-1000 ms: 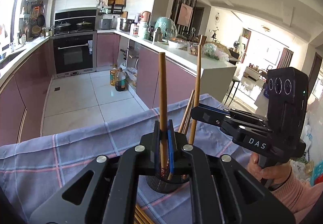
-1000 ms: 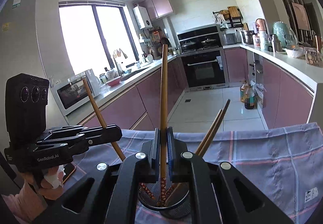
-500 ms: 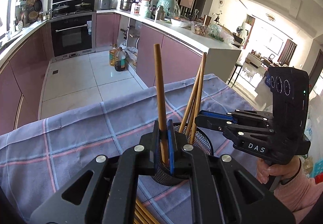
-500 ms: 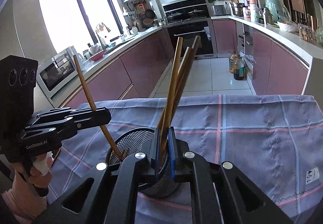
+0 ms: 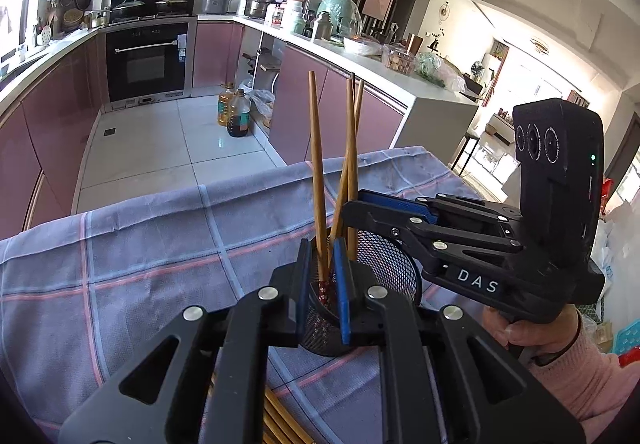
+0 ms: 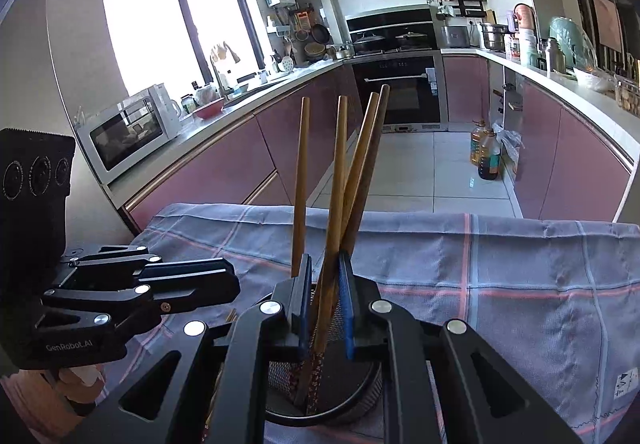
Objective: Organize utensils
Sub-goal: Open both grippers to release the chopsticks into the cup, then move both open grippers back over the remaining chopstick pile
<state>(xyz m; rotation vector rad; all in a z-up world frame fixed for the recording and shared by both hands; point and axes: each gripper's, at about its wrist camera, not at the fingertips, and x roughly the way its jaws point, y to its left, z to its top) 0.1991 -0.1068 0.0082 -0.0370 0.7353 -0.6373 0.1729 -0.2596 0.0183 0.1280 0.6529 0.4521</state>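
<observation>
A black mesh cup (image 5: 386, 258) (image 6: 362, 384) stands on the checked cloth, with several wooden chopsticks upright in it. My left gripper (image 5: 322, 246) (image 6: 229, 281) hangs at the cup's rim; its jaws are opening, and one chopstick (image 5: 317, 164) stands loose between the blue pads with a gap on each side. My right gripper (image 6: 326, 262) (image 5: 352, 212) is over the same cup from the other side, jaws also opening. A chopstick (image 6: 335, 184) rises between its pads without being pressed. Two more chopsticks (image 6: 366, 164) lean just behind it.
The purple checked cloth (image 5: 140, 264) (image 6: 500, 284) covers the table. Loose chopsticks (image 5: 280, 420) lie on it below my left gripper. A person's hand in a pink sleeve (image 5: 560, 360) holds the right gripper. Kitchen counters and an oven stand beyond the table's far edge.
Both grippers have sunk toward the cup, lowering their chopsticks into it. Both pairs of pads, shut on a chopstick before, now stand slightly apart.
</observation>
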